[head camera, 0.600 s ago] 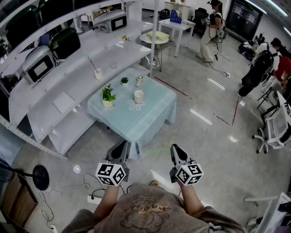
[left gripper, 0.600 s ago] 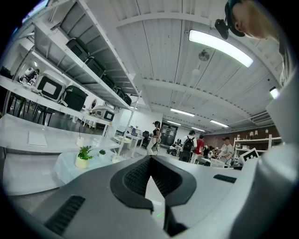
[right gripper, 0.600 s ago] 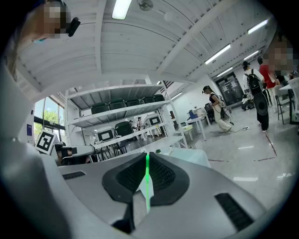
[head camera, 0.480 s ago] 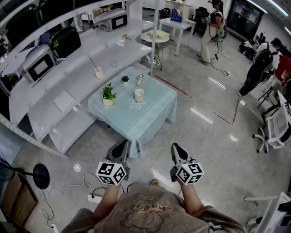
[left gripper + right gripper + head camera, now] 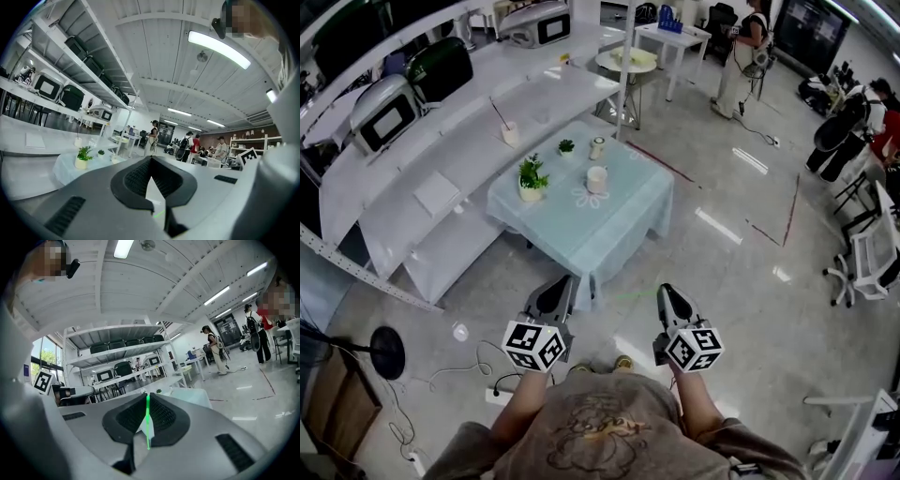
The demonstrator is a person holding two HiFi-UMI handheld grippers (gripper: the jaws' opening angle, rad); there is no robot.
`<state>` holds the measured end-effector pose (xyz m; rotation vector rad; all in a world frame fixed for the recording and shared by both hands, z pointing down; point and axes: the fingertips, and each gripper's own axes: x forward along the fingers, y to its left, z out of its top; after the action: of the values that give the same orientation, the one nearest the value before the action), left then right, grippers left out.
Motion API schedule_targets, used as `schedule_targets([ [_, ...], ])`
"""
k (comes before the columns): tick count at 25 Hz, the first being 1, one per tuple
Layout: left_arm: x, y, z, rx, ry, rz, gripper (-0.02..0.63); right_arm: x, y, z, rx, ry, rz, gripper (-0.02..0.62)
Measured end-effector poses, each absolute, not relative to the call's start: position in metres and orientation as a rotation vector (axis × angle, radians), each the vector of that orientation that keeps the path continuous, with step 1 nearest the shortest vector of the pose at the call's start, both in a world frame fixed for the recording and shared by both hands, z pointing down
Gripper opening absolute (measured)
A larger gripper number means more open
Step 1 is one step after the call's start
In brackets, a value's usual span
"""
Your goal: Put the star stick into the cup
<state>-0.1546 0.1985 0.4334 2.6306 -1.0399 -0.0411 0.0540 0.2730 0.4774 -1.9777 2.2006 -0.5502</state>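
A thin green star stick [image 5: 147,423] is pinched between the pads of my right gripper [image 5: 147,398]; the star end is not visible. In the head view the stick [image 5: 630,296] pokes left from the right gripper [image 5: 667,292], over the floor. My left gripper [image 5: 560,287] is shut and holds nothing; its tips meet in the left gripper view [image 5: 150,161]. Both grippers hover short of the table [image 5: 609,234] with the pale blue cloth. A white cup [image 5: 597,179] stands on a doily near the table's middle.
A potted plant [image 5: 531,178], a small plant [image 5: 566,147] and a jar [image 5: 597,148] share the table. White shelves [image 5: 441,197] with appliances run along the left. Cables and a power strip [image 5: 502,394] lie on the floor. People [image 5: 741,56] and chairs [image 5: 872,262] are far right.
The view has advanced towards the table, which now sits nearer and slightly right. Both grippers keep their pose side by side, the stick still in the right one.
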Motion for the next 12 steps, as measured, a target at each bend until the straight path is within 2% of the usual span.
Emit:
schedule_targets([
  [12,-0.166,0.180,0.441,2.649,-0.969,-0.055,0.021,0.033,0.255,0.484,-2.002,2.181,-0.536,0.018],
])
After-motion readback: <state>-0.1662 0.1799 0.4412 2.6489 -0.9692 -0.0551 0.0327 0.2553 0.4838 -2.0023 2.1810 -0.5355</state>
